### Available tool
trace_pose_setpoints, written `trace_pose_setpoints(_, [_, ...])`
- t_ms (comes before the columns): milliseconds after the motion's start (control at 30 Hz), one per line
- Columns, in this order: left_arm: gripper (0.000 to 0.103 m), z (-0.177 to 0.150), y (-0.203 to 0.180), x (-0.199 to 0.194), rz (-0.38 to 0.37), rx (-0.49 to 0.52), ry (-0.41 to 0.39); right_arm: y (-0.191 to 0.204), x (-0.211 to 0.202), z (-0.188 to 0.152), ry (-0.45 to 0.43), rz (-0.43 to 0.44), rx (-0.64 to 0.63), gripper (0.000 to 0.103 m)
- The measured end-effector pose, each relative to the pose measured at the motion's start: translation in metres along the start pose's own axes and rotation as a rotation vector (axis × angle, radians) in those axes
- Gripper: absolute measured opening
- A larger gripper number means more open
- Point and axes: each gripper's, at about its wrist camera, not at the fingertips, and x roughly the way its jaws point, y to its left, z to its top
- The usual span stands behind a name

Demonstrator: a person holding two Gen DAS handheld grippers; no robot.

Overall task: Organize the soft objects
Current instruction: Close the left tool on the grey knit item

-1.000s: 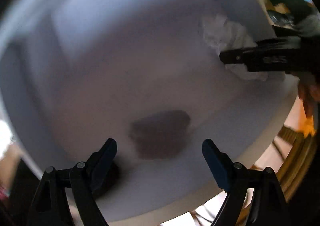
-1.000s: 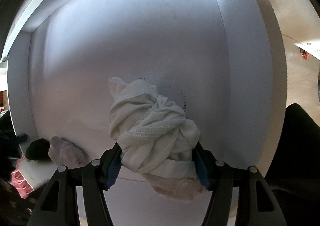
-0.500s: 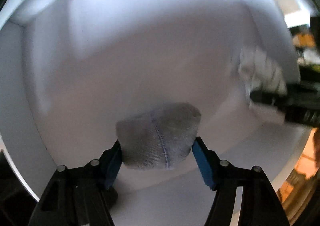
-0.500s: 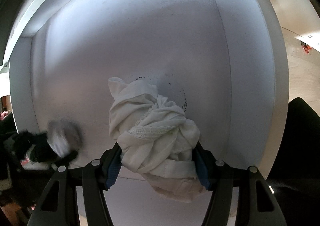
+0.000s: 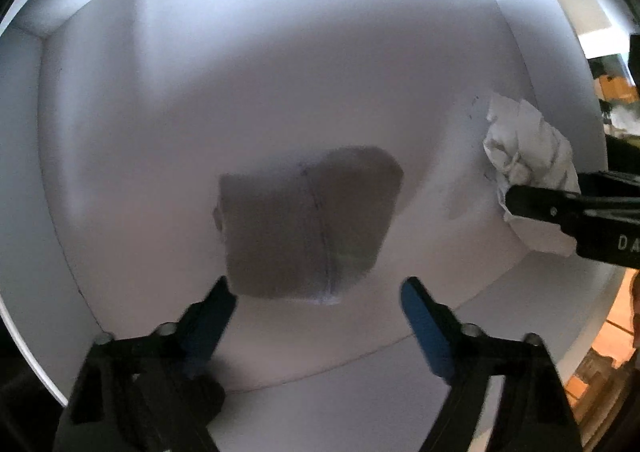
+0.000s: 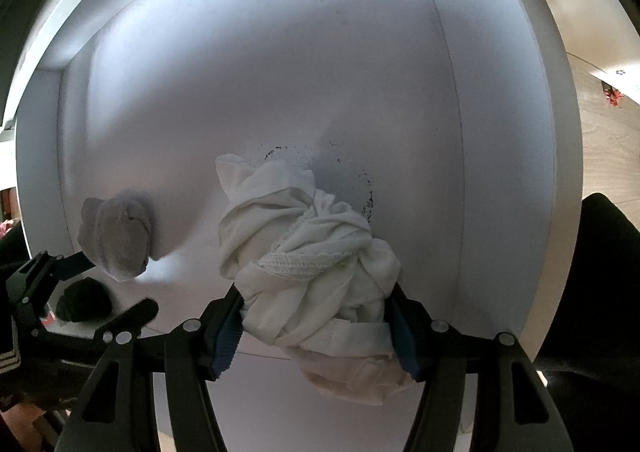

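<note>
Left gripper (image 5: 316,306): jaws spread wide, nothing between the blue pads (image 5: 424,326). Grey sock (image 5: 308,224) just ahead of the tips, blurred, not touching either pad, inside the white shelf box (image 5: 256,64). Whether resting on the floor of the box or in mid-air: cannot tell. Seam line down the sock's middle visible. Same sock from the right wrist view (image 6: 118,238): bunched, low on the left side of the box, just beyond the left gripper's tips (image 6: 116,286). One fingertip close to the sock, contact unclear. Small dark object (image 6: 82,300) near the box's front edge, beside the left gripper; too dark to identify.

Right gripper (image 6: 316,332): jaws closed in on a crumpled white cloth (image 6: 312,264), blue pads (image 6: 226,340) pressing both sides of the bundle. Cloth bulging above and below the pads, lace-like trim across the middle, band hanging at the bottom. Bundle held at the front of the box, right of centre. Black speckled marks (image 6: 366,200) on the back panel behind the cloth. From the left wrist view, white cloth (image 5: 528,156) at far right, held in the right gripper (image 5: 520,200). Grey sock and white cloth well apart. Wood floor (image 6: 600,140) outside the box at right.
</note>
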Motion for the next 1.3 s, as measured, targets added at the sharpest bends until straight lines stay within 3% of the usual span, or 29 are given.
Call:
trace_pose_setpoints(133, [0.058,0.014,0.002,-0.006,0.010,0.000,-0.013,0.000,0.000,0.000,0.000,-0.001,-0.001,0.064])
trace_pose_setpoints(500, [0.048,0.011,0.001,-0.020,0.011,0.000,-0.107,0.001,0.001,0.000,-0.001,-0.003,-0.002,0.064])
trace_pose_setpoints(600, [0.048,0.007,-0.002,-0.017,0.017,-0.012,-0.100,0.001,0.001,0.000,-0.001,-0.003,-0.001,0.064])
trace_pose_setpoints(700, [0.051,0.009,0.002,-0.011,-0.005,-0.021,-0.090,0.001,0.001,-0.001,-0.001,-0.005,-0.002,0.064])
trace_pose_setpoints(767, [0.060,0.009,0.001,-0.011,-0.044,-0.032,-0.086,0.001,0.001,-0.001,-0.001,-0.005,-0.003,0.064])
trace_pose_setpoints(833, [0.081,0.012,0.002,-0.014,-0.065,-0.051,-0.100,0.001,0.000,-0.001,-0.002,-0.005,-0.002,0.064])
trace_pose_setpoints(900, [0.086,0.014,0.004,-0.017,-0.067,-0.060,-0.118,0.001,0.001,0.000,-0.001,-0.005,-0.001,0.064])
trace_pose_setpoints(1067, [0.086,0.020,-0.008,-0.023,-0.097,-0.077,-0.118,0.000,0.001,0.000,-0.002,-0.002,0.003,0.064])
trace_pose_setpoints(1300, [0.086,0.036,0.004,-0.032,-0.098,-0.087,-0.186,-0.002,0.000,-0.001,-0.004,0.000,0.005,0.064])
